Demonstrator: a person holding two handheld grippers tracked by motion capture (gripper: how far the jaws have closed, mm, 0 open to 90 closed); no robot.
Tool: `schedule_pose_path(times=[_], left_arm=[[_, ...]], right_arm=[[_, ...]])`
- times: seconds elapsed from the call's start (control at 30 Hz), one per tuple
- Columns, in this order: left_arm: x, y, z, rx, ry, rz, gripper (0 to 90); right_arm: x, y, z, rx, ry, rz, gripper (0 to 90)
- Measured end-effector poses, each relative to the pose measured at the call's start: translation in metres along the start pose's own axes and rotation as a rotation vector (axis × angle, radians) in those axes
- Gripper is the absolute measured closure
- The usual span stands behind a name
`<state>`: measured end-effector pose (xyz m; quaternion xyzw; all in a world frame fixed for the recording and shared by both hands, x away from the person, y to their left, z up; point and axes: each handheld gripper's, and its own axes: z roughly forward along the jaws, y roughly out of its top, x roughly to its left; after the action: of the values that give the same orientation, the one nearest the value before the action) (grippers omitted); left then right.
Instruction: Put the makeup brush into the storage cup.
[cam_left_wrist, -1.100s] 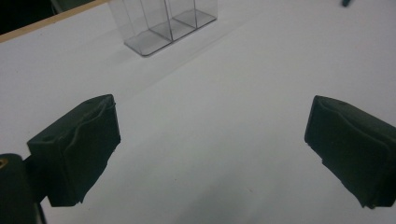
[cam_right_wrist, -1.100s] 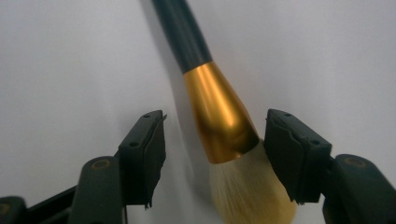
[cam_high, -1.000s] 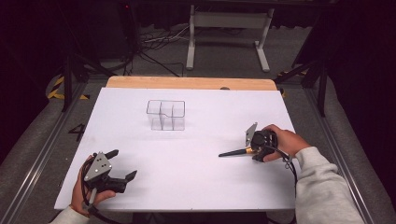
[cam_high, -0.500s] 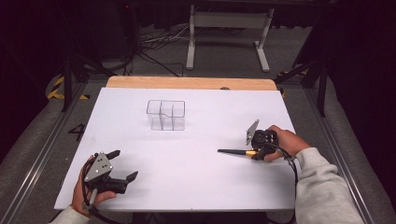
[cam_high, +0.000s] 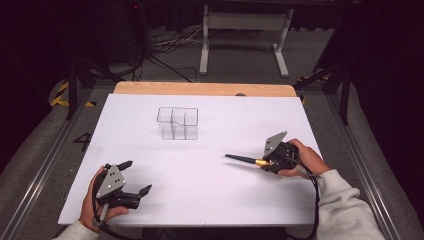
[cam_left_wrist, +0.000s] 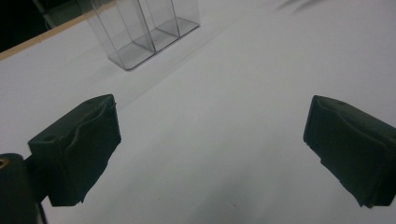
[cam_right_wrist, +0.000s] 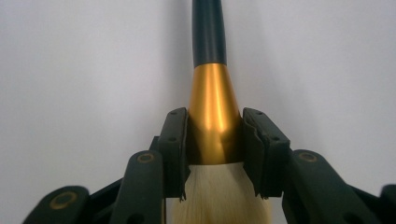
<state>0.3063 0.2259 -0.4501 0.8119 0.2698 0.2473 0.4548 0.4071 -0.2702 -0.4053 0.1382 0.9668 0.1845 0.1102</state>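
— What have you got hold of?

— A brush (cam_right_wrist: 211, 84). My right gripper (cam_right_wrist: 212, 151) has its jaws closed on the gold ferrule, pale bristles toward me, the black handle pointing away. In the high view the brush (cam_high: 243, 160) lies nearly level above the white sheet, handle aimed toward the table's middle, on the right side.

— And the other hand?

— My left gripper (cam_high: 134, 178) sits near the front left corner with its jaws spread wide and nothing between them; in the left gripper view I see bare sheet between the pads (cam_left_wrist: 74, 149).

— What else is on the table?

— A clear plastic organizer (cam_high: 178, 123) with several compartments, standing upright toward the far side, well apart from both grippers.

— The surface?

— A white sheet (cam_high: 210, 200) covering most of a wooden tabletop (cam_high: 200, 88); a strip of wood shows along the far edge. The room beyond is dark, with cables (cam_high: 165, 45) on the floor and a white stand (cam_high: 240, 30).

— Any writing?

— A "4" (cam_high: 83, 141) on the floor left of the table.

— Room to move?

— Open sheet lies between the organizer and both grippers.
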Motion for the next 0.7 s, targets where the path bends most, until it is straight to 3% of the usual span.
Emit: schedule_pose_path(times=[0.03,0.07,0.17,0.33,0.4,0.43,0.47,0.5,0.6,0.7], left_arm=[[-0.001,0.001,0.000,-0.003,0.001,0.010,4.4],[-0.001,0.001,0.000,-0.003,0.001,0.010,4.4],[-0.004,0.005,0.003,0.008,0.015,0.043,4.4],[-0.018,0.018,0.013,0.029,0.081,0.182,7.0],[-0.020,0.020,0.016,0.034,0.080,0.205,6.9],[-0.026,0.026,0.023,0.038,0.098,0.269,6.8],[-0.029,0.028,0.026,0.034,0.097,0.298,6.8],[-0.029,0.028,0.026,0.034,0.097,0.298,6.8],[-0.037,0.037,0.036,0.027,0.100,0.367,6.7],[-0.044,0.043,0.046,0.012,0.107,0.430,7.0]], right_arm=[[0.000,0.001,-0.005,-0.056,-0.016,0.027,63.0],[0.000,0.001,-0.005,-0.056,-0.016,0.027,63.0],[0.003,0.005,-0.013,-0.140,-0.040,0.079,63.0],[0.011,0.016,-0.024,-0.274,-0.061,0.182,63.0],[0.014,0.021,-0.026,-0.327,-0.040,0.224,63.0],[0.016,0.025,-0.026,-0.352,-0.033,0.240,63.0],[0.018,0.028,-0.026,-0.369,-0.021,0.252,63.0],[0.020,0.031,-0.025,-0.384,-0.010,0.264,63.0],[0.025,0.038,-0.024,-0.410,0.000,0.292,63.0],[0.031,0.050,-0.019,-0.438,0.050,0.331,63.0]])
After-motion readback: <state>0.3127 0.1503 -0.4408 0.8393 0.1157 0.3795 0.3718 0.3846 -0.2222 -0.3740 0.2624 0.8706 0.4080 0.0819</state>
